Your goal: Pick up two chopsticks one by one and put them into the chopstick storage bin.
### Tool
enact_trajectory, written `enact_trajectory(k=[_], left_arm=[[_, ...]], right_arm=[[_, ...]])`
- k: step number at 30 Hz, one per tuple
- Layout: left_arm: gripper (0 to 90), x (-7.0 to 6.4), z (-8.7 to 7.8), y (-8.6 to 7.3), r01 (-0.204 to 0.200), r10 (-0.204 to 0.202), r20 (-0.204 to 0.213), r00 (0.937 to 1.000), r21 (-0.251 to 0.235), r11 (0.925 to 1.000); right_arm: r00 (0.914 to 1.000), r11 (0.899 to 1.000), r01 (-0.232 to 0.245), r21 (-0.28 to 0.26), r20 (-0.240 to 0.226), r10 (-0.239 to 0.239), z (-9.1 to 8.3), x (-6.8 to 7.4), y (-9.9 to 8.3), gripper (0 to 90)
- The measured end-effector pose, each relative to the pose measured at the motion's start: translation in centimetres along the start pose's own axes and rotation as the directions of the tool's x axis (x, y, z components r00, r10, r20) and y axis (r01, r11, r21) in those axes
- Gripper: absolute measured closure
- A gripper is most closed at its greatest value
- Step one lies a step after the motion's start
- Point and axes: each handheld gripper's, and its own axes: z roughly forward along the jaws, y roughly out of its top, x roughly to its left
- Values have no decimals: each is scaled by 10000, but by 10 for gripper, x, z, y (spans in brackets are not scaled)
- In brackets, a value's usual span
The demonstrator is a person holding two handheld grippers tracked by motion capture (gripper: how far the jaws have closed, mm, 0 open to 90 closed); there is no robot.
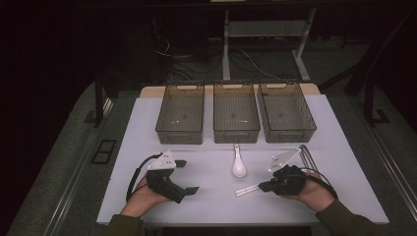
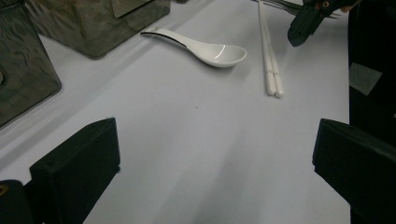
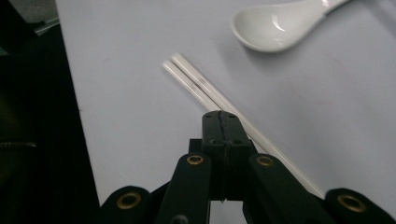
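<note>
White chopsticks (image 3: pixel 205 88) lie paired on table (image 1: pixel 206 196), just beside right gripper (image 1: pixel 265 186), fingers clenched, empty; likely light, stiff, slick; grip mid-length, both together; left gripper (image 1: pixel 189 177) fingers released.

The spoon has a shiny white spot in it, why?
Glare from a light above: in the left gripper view it streaks the spoon bowl, in the right gripper view it glints inside too; the high view shows a bright table ringed by darkness.
</note>
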Motion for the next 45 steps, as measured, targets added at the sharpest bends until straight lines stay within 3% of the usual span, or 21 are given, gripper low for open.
enact_trajectory(k=[3,9,15,20,30,36,39,43,44,45], left_arm=[[1,0,0,0,-70,70,4,10000,31,10000],[1,0,0,0,-30,30,10,10000,20,10000],[1,0,0,0,-8,8,3,10000,28,10000],[1,-1,0,0,3,-3,1,10000,18,10000],[1,0,0,0,-38,38,-10,10000,21,10000],[1,0,-1,0,-100,100,-26,9999,51,9999],[1,0,-1,0,-38,38,-29,10000,20,10000],[1,0,-1,0,-30,30,-34,10000,25,10000],[1,0,-1,0,-18,18,-37,10000,22,10000],[1,0,-1,0,-24,24,-35,10000,27,10000]], right_arm=[[9986,9988,471,156,-231,-467,15,10,11,897],[9943,9950,940,329,-540,-921,35,20,23,897],[9928,9930,1089,467,-560,-1062,45,23,28,897],[9920,9921,1184,410,-486,-1164,52,23,34,897],[9911,9911,1314,236,196,-1318,61,17,47,898],[9912,9923,1228,163,473,-1234,64,14,51,898],[9923,9927,1203,39,308,-1203,63,13,53,897],[9963,9949,861,-524,-24,-864,43,11,52,897],[9980,9955,628,-712,120,-621,31,6,50,894],[9980,9955,628,-712,120,-621,31,6,50,894]])
